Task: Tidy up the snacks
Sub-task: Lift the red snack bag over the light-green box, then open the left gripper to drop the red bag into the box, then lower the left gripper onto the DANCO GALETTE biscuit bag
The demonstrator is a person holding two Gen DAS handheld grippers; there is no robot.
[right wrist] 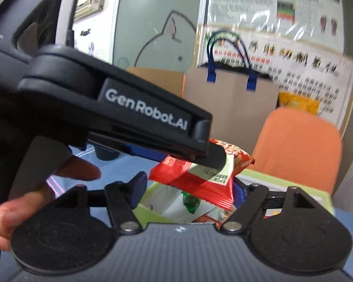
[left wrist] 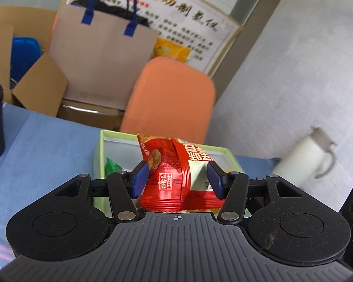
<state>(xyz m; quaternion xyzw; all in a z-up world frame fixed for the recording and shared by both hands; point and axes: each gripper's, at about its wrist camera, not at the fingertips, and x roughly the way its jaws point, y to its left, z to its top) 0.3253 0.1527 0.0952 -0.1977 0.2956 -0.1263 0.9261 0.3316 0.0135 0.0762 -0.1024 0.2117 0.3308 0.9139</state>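
- The blue table point(left wrist: 47, 136) carries one green box point(left wrist: 233, 158), and inside it you see one green packet point(right wrist: 190, 202) and at least one more packet.
- Your left gripper point(left wrist: 177, 179) holds one red snack packet point(left wrist: 176, 176) between its pads, directly above the box, long axis pointing forward.
- Your right gripper point(right wrist: 188, 193) stands wide and empty, just beside.

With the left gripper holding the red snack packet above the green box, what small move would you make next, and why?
Probably lower the left gripper slightly and open its fingers. The red snack packet hangs pinched over the green box, which already holds other snacks, while the right gripper is open.
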